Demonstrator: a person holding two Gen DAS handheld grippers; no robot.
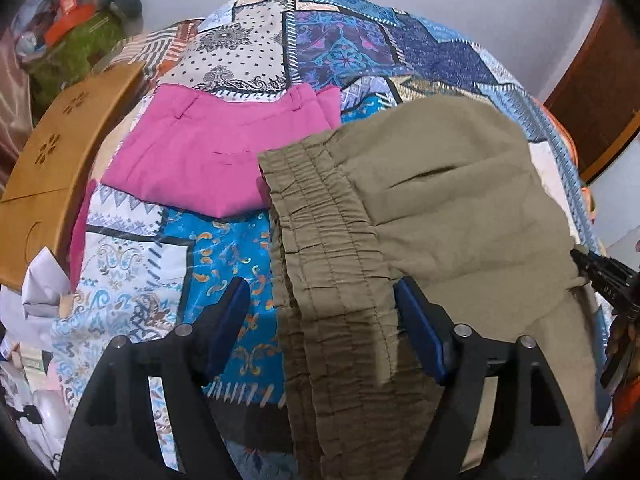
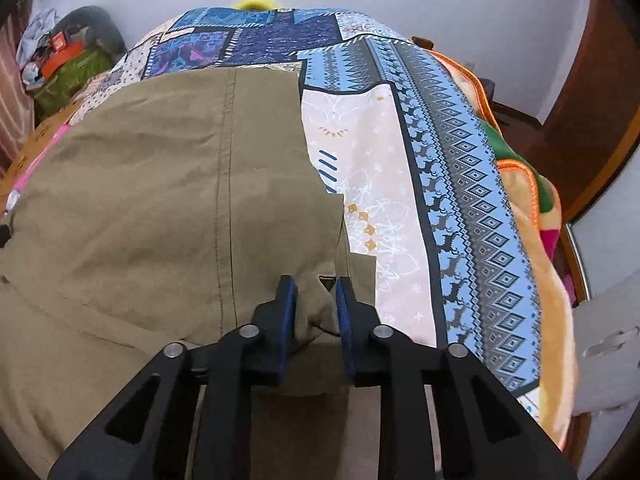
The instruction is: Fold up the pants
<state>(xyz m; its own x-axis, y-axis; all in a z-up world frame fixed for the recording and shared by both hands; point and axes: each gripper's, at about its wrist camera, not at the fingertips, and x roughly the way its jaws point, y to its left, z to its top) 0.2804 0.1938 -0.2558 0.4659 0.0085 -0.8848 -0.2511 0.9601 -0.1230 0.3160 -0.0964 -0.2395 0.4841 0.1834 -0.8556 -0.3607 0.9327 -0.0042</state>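
The left gripper straddles the khaki pants' waistband, fingers spread. The right gripper pinches a hem bunch, apparently mid-fold; next, the left must close before lifting.

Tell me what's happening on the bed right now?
A person is folding the olive pants on the patterned bedspread. The left gripper straddles the elastic waistband, jaws wide, not pressing. The right gripper has a bunched fold of the pants between its pads. Folded pink pants lie alongside.
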